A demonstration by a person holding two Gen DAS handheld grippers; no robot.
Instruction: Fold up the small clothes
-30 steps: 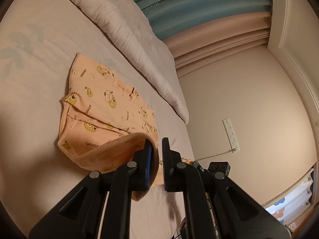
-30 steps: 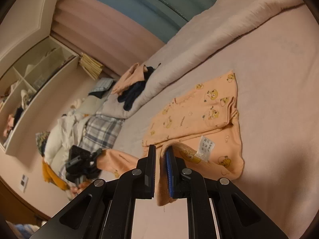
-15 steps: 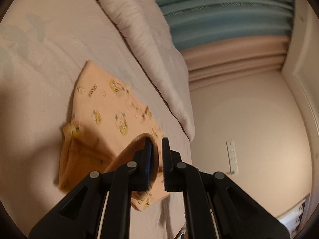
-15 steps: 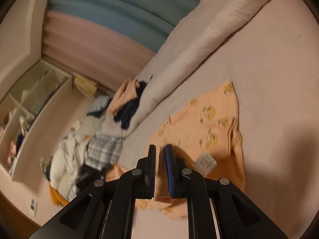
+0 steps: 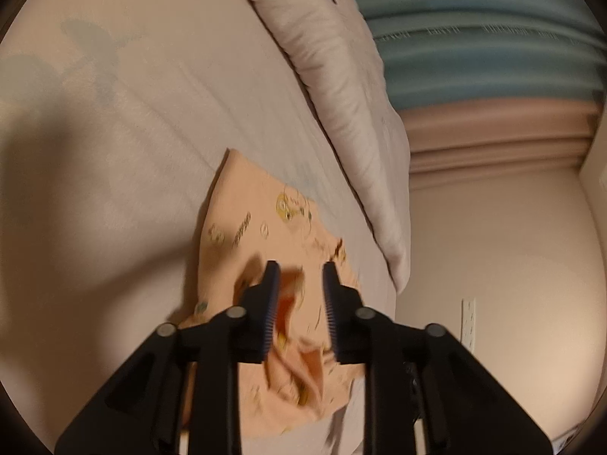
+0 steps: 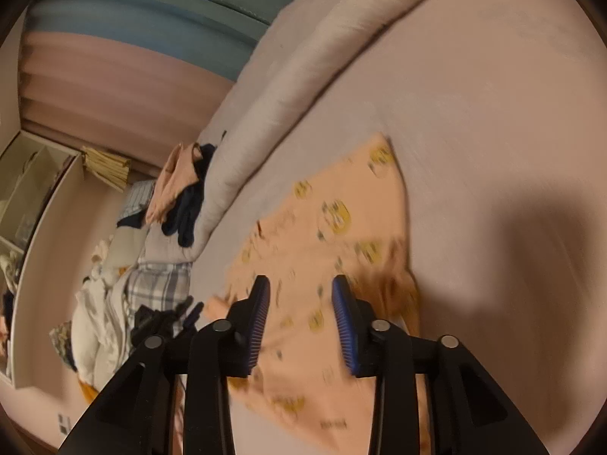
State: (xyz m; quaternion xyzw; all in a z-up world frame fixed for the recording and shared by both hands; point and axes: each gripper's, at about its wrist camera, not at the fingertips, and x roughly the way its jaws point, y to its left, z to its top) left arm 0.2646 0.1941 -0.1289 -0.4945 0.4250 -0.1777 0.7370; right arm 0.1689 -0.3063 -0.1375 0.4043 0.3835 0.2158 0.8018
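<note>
We see our left gripper [image 5: 299, 284] with its jaws spread apart and nothing clamped between them; the peach printed garment [image 5: 265, 250] lies on the bed sheet [image 5: 132, 151] beneath and beyond the tips, reaching from the centre of the left wrist view down toward 6 o'clock. The part of it nearest us, between and below the fingers, is rumpled into loose folds, while the far corner toward 12 o'clock lies flat. Motion blur softens the print.

Our right gripper [image 6: 299, 295] also stands with its jaws apart, gripping nothing. In the right wrist view the same garment [image 6: 341, 227] spreads from the centre toward 6 o'clock, flat at its far end and darker and bunched along its edge at about 4 o'clock.

The left view alone shows a wall socket [image 5: 468, 322] at 4 o'clock. The rolled duvet [image 5: 341, 94] runs from 12 toward 3 o'clock there, with the teal curtain [image 5: 474, 49] at 1 o'clock. The right view alone shows a pile of clothes [image 6: 125, 292] at 8 o'clock, including a plaid piece, a dark and peach bundle [image 6: 182, 189] at the duvet's end near 9 o'clock, and open shelves [image 6: 26, 189] at the 9 o'clock edge. We also see the left tool [image 6: 167, 318] from the right view, dark and blurred, at 8 o'clock.
</note>
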